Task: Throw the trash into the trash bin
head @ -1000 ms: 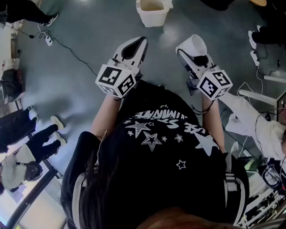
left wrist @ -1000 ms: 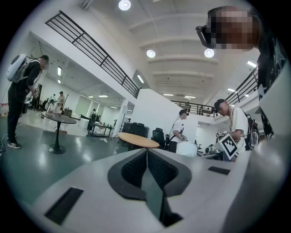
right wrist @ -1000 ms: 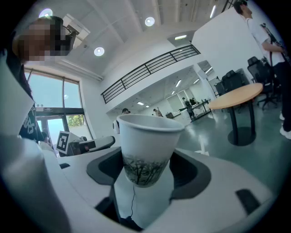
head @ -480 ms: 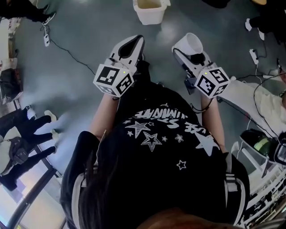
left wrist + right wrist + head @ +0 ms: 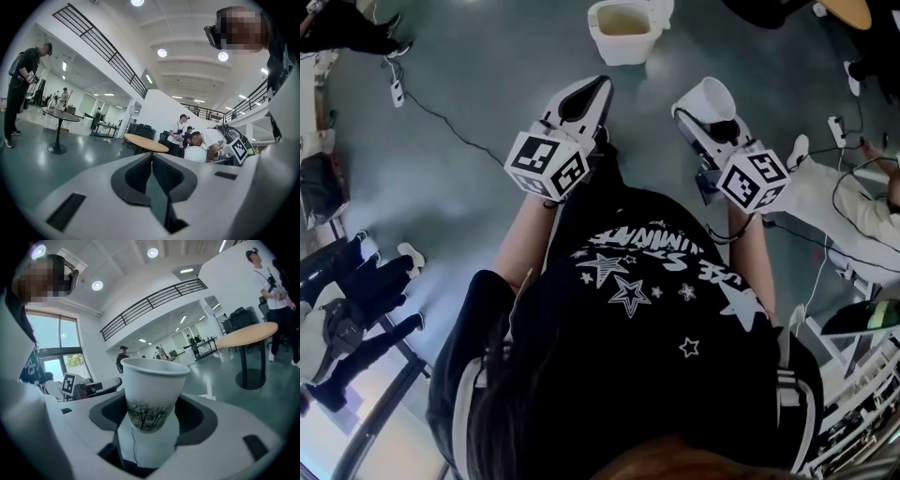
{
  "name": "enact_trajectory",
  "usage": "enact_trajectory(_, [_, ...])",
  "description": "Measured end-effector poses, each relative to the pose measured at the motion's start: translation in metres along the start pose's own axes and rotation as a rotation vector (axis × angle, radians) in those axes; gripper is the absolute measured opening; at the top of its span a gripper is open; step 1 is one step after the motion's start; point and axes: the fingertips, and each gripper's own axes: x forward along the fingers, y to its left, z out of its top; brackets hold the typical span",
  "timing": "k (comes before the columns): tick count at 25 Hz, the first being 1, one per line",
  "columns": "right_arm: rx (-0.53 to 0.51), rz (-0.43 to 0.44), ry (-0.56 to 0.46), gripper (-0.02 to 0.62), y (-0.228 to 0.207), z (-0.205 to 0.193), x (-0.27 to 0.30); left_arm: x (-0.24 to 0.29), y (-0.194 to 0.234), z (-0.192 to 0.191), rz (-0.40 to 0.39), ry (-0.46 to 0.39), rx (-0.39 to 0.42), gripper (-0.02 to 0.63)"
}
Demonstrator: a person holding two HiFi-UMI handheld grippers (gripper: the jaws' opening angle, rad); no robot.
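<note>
Head view: the trash bin, a white tub with its mouth open, stands on the grey-green floor at the top edge of the picture. Something pale brown lies inside it, though I cannot tell what. Both grippers are held out below the bin, well short of it, with bare floor between their tips and its near rim. The left gripper points just left of the bin, its jaws pressed together. The right gripper sits below and to the right of the bin and pinches a white paper cup, mouth turned up and away from the person. A dark cable trails over the floor far to the bin's left, clear of the straight run to it. To the bin's right, another person's legs and more cables crowd the picture's edge.

Left gripper view: the jaws meet along one closed seam, dark pads touching with nothing between them. Beyond them lie open floor and a round wooden table.

Right gripper view: the paper cup stands upright between the jaws, clamped low on its wall (a dark tree print rings its base). Its rim rises free above the jaws. A round table stands off to the right, with wide shiny floor around it.
</note>
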Motion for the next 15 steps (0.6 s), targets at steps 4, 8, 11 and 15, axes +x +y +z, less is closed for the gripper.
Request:
enact_trajectory(4, [0.023,-0.020,0.000,0.314,0.004,0.021,0.029,0.013,0.022,0.024,-0.030,0.015,0.005,0.020])
enact_trajectory(8, [0.042,-0.018,0.011,0.314,-0.005,0.038,0.072,0.033,0.056,0.043,-0.029,0.010,-0.008,0.020])
enact_trajectory(11, [0.048,-0.023,-0.006,0.313,-0.014,0.062,0.105,0.049,0.085,0.053,-0.030,0.019,-0.022,0.020])
enact_trajectory(15, [0.065,-0.047,-0.015,0.313,-0.025,0.080,0.146,0.065,0.127,0.060,-0.030,0.038,-0.039,0.020])
